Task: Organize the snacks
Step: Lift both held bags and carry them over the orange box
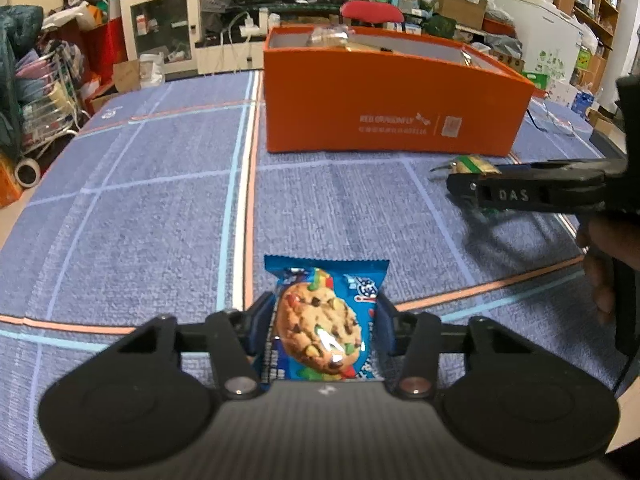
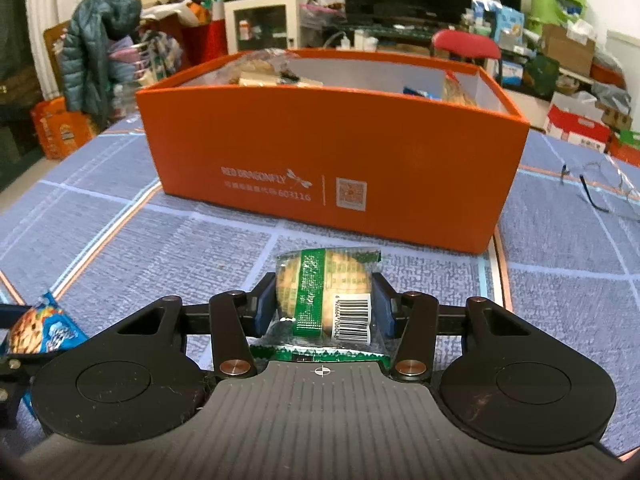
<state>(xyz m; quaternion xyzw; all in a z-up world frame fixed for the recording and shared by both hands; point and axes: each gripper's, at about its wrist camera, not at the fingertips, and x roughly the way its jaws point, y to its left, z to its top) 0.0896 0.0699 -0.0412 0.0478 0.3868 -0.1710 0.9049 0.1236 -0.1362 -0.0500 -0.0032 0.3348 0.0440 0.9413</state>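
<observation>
**Both grippers loaded, box ahead**

Blue checked tablecloth (image 2: pixel 120 240) carries the open orange cardboard box (image 2: pixel 332 152), already holding some snacks. Left gripper (image 1: pixel 326 316) is clamped on the blue foil chocolate-chip cookie packet (image 1: pixel 326 320); right gripper (image 2: pixel 326 304) is clamped on the clear green-banded biscuit packet (image 2: pixel 326 300). Both likely light, crinkly, slippery, crushable: grip the flanks gently

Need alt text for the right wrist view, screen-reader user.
Right tongs shut on a green-striped cracker packet, held just above a blue checked tablecloth. An open orange box holding snacks stands ahead; the blue cookie packet shows at far left.
</observation>
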